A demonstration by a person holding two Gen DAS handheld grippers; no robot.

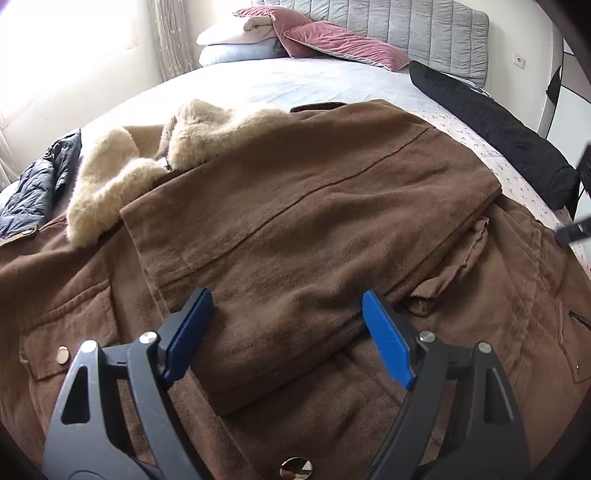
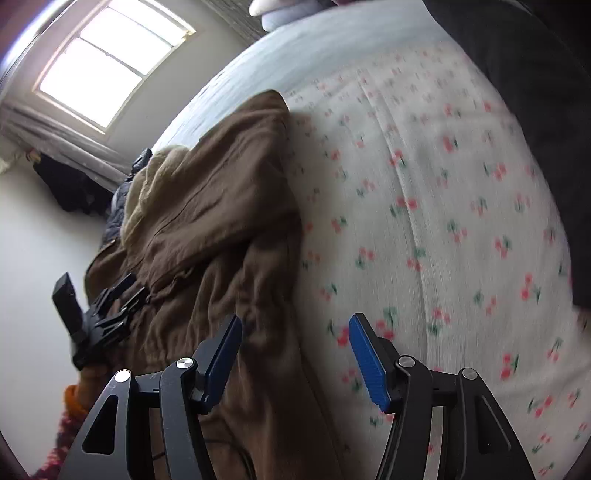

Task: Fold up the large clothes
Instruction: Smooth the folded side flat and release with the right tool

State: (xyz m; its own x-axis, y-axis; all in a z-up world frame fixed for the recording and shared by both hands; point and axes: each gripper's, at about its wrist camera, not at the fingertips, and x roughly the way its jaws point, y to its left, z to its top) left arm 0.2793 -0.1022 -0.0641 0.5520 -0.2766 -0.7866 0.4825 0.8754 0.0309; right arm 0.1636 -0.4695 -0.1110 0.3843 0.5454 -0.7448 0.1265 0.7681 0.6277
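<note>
Coat point(image 1: 314, 221), brown, no labels, tools apart

My left gripper point(image 1: 286, 301) hangs open with nothing between its blue pads point(image 1: 388, 339), over the folded-in sleeve point(image 1: 314, 206) of the brown coat point(image 1: 461, 332), cream fur collar point(image 1: 147, 162) beyond, pink pillows point(image 1: 332, 40) at the bed point(image 1: 295, 81) head.

- The brown corduroy coat with fleece collar point(image 1: 295, 221) lies on the quilted bed cover point(image 1: 295, 81), one sleeve folded across its body.
- Velvet pillows point(image 1: 332, 40) sit behind it at the padded headboard point(image 1: 424, 26).
- A dark puffer jacket point(image 1: 33, 188) lies left of it, a black garment point(image 1: 498, 125) right.
</note>
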